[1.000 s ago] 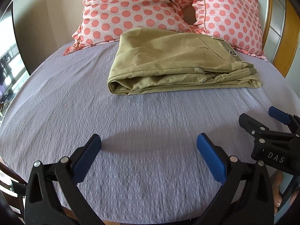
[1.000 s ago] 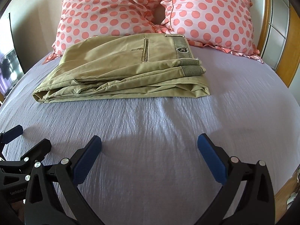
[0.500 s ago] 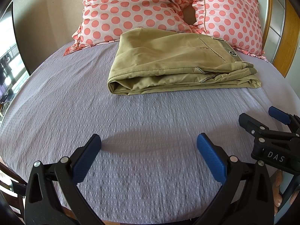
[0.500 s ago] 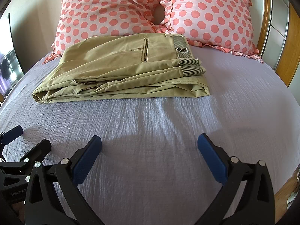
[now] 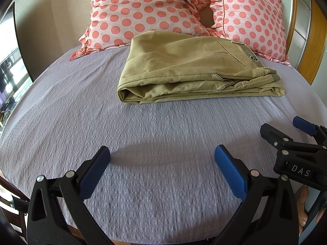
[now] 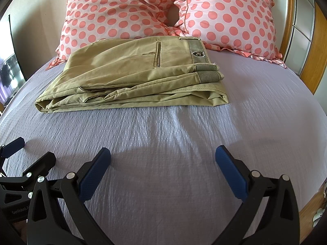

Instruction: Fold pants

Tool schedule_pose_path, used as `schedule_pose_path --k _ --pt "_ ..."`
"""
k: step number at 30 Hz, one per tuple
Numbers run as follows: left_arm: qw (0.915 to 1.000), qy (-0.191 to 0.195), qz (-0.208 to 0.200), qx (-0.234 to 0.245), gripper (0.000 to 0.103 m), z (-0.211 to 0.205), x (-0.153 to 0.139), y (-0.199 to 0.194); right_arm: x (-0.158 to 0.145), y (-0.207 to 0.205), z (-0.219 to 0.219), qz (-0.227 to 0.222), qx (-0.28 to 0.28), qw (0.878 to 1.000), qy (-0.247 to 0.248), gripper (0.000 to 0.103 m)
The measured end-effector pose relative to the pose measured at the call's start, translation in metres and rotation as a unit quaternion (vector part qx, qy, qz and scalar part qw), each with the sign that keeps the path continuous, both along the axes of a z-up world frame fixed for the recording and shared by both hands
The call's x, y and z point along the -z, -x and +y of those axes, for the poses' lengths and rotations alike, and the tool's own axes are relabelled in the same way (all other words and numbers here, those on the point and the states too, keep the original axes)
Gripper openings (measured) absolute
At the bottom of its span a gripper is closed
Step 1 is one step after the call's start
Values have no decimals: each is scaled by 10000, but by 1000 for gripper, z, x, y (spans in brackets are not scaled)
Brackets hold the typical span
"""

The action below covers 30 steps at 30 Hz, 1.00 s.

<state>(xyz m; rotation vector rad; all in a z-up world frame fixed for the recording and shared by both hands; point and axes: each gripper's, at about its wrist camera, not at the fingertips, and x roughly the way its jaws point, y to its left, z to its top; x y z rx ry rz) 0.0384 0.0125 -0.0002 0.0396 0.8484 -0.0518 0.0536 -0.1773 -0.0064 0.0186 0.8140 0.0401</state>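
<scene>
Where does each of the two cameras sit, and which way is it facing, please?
Left wrist: on the left gripper, low over the lilac bedspread, facing the folded khaki pants and polka-dot pillows; its open fingers show, with the right gripper and some fingers of the person's hand at right.
Right wrist: on the right gripper, facing the same way; its open fingers show, with the left gripper at left.
Shared: pants, pillows, bedspread, wooden headboard.
</scene>
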Motion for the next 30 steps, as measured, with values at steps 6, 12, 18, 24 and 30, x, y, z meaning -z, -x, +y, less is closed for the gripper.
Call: schedule_pose_path --k 6,12,18,24,30 --pt "10000 -3 18 2 101 0 -1 -1 0 0 0 -1 -1 10000 0 102" --pt "10000 1 12 -1 101 0 0 -1 0 0 0 0 -6 10000 -1 102" --pt "10000 0 11 -10 101 -1 0 -1 0 0 -1 0 -14 10000 -2 102" --pt "10000 3 23 -37 101 1 0 -4 -1 0 -1 2 -17 10000 -2 102" --pt "10000 2 34 -35 101 1 0 -4 -1 0 -1 0 -18 10000 -3 102"
